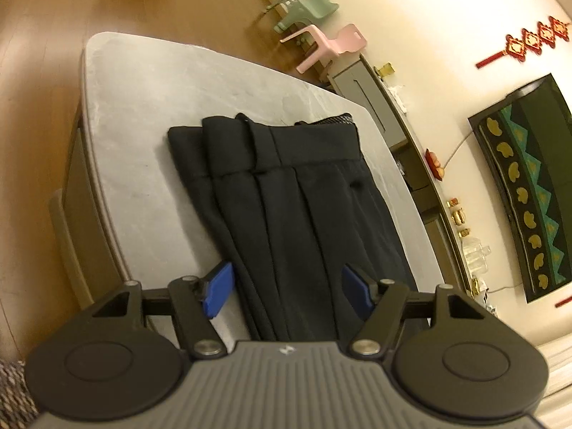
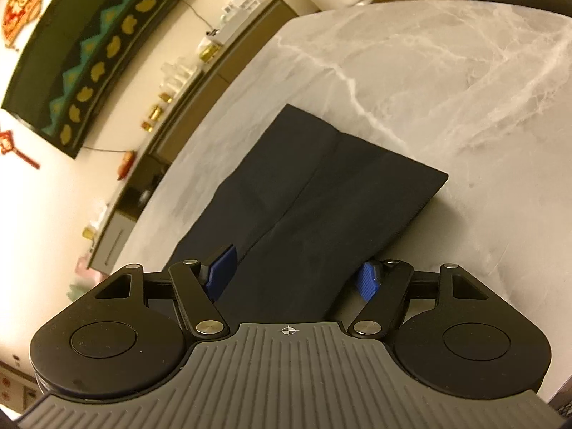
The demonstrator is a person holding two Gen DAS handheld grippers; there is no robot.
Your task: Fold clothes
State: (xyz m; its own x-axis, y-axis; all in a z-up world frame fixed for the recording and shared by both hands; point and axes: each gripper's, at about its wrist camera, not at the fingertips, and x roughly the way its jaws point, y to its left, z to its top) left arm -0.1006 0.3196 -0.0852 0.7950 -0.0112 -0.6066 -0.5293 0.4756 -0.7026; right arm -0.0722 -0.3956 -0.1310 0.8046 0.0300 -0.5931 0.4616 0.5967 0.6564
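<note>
Dark navy trousers lie on a grey marble table, waistband at the far end in the left wrist view. My left gripper is open, its blue pads on either side of the trousers' near part. In the right wrist view the trouser legs stretch away, hems at the far end. My right gripper is open, its blue pads straddling the cloth. I cannot tell whether the pads touch the fabric.
The marble table spreads wide to the right of the trousers. A low cabinet with small ornaments runs along the wall, with a framed hanging above it. Pink and green stools stand beyond the table.
</note>
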